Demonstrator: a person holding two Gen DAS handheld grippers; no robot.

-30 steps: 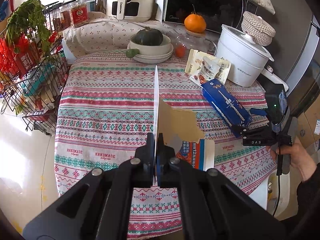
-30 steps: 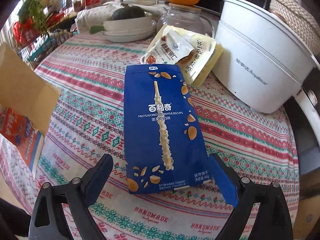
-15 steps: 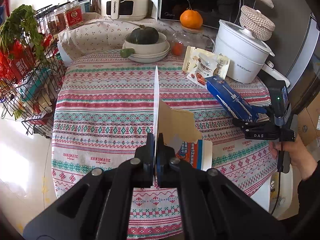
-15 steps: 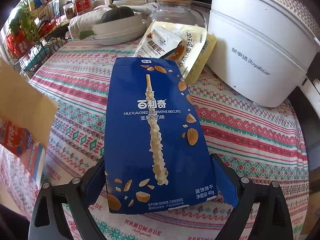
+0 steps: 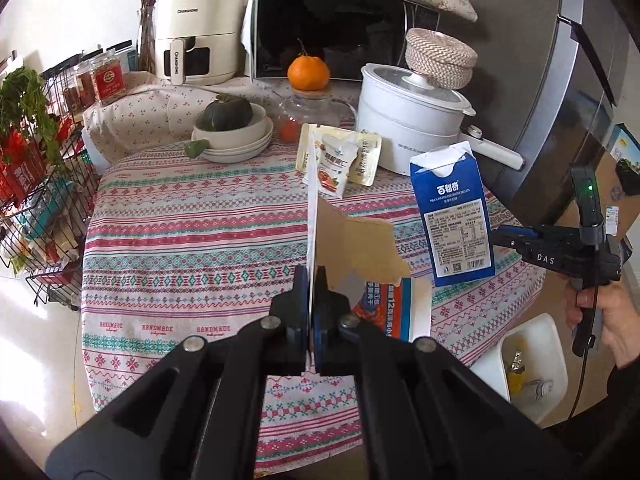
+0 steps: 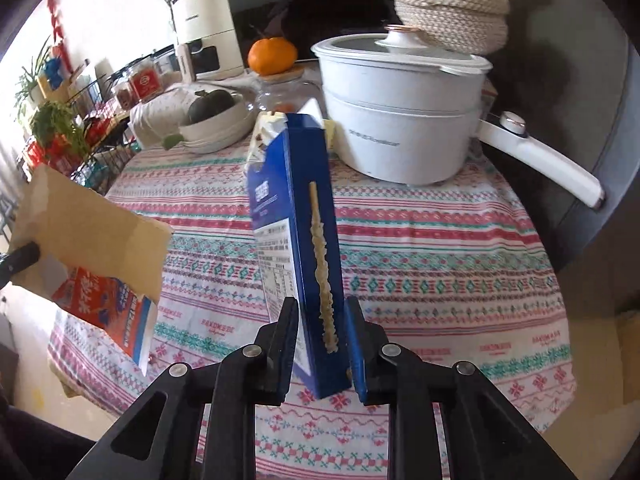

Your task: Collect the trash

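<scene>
Cardboard biscuit box [image 6: 308,240], blue, lifted clear of the table [image 6: 440,248]: right gripper [image 6: 323,344] closing across its narrow sides near the bottom; probably light, crushable. Left gripper [image 5: 311,312], fully closed, pinches a flattened carton [image 5: 360,248] by one thin edge.

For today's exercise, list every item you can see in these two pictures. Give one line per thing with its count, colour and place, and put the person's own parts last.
Biscuit box: one, blue, lifted off the table.
Torn carton: one, brown inside, orange-and-blue print, held up.
Snack packets: about three, cream, by the pot.
Cooking pot: one, white, table's far side.
Woven basket: one, beige, behind the pot.
Orange: one, on a glass jar.
Squash: one, dark green, in stacked white bowls.
Bin: one, white, beside the table.
Tablecloth: one, patterned.
Right gripper: closing on the biscuit box.
Left gripper: shut on the torn carton.
Hand: one, on the right gripper's handle.
</scene>
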